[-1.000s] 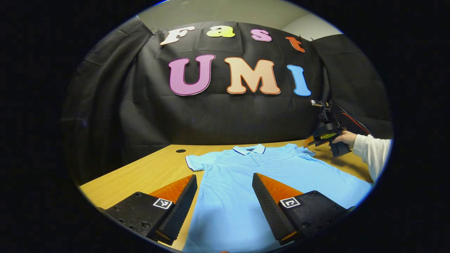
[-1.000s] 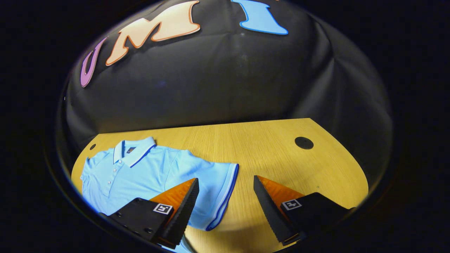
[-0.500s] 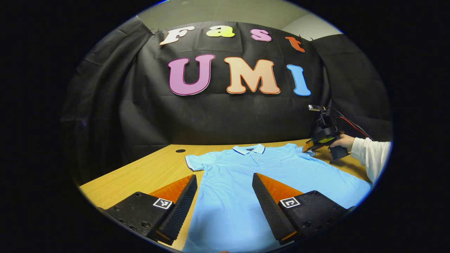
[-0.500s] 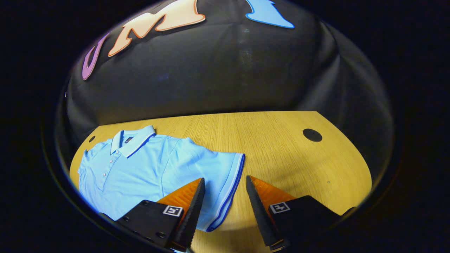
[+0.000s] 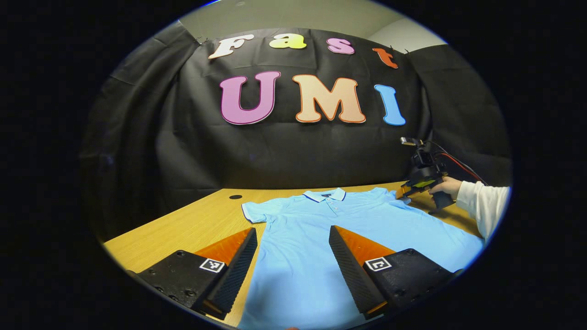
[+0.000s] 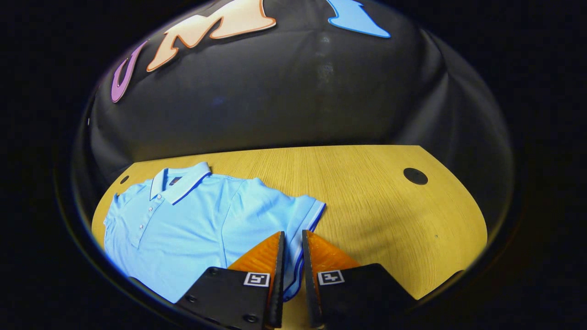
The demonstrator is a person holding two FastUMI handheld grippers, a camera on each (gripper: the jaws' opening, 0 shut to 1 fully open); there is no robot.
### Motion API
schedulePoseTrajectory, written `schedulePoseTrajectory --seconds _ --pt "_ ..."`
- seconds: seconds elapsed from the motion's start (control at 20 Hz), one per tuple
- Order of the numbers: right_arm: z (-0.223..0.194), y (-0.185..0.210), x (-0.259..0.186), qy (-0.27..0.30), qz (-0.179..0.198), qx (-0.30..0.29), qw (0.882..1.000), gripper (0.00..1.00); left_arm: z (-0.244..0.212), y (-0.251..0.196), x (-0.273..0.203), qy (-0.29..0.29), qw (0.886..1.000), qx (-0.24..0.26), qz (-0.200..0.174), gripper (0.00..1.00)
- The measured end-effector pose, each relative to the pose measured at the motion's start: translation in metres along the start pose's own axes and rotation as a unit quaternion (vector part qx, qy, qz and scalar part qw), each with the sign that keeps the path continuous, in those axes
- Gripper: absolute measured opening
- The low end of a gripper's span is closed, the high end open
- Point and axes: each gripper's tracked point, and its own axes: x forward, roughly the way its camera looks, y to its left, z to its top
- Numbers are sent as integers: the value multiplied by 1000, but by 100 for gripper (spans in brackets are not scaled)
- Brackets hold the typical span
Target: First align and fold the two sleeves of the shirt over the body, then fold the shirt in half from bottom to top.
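Observation:
A light blue polo shirt (image 5: 348,215) lies flat and face up on the wooden table (image 5: 192,224), collar (image 5: 326,195) toward the booth wall. My left gripper (image 5: 291,229) hovers open over the shirt's lower body, near its left side, with nothing between its fingers. The shirt's left sleeve (image 5: 254,211) lies spread out. In the right gripper view, my right gripper (image 6: 292,234) is shut on the striped hem of the right sleeve (image 6: 284,211). From the left gripper view, the right gripper (image 5: 403,190) sits low at the shirt's right shoulder, held by a hand (image 5: 447,185).
The person's white sleeve (image 5: 484,204) reaches in from the right. Round cable holes sit in the table near the back left (image 5: 235,197) and back right (image 6: 415,176). Bare wood (image 6: 376,197) stretches right of the shirt. Black cloth walls close the back and sides.
My right gripper dropped onto the right sleeve's hem and went from open to shut on it. The left gripper stayed put and open.

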Motion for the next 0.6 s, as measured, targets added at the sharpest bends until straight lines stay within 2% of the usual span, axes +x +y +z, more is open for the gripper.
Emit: schedulePoseTrajectory --seconds 0.1,0.35,0.5,0.6 --pt "1 2 -5 10 11 26 1000 10 -1 0 1 1 1000 0 0 95" --pt "22 15 -18 -22 20 22 999 10 -1 0 0 0 1000 1 1 95" --pt "41 45 -34 -50 60 31 996 10 -1 0 1 0 1000 1 1 95" --pt "48 78 -46 -65 107 34 992 10 -1 0 2 0 1000 1 1 95"
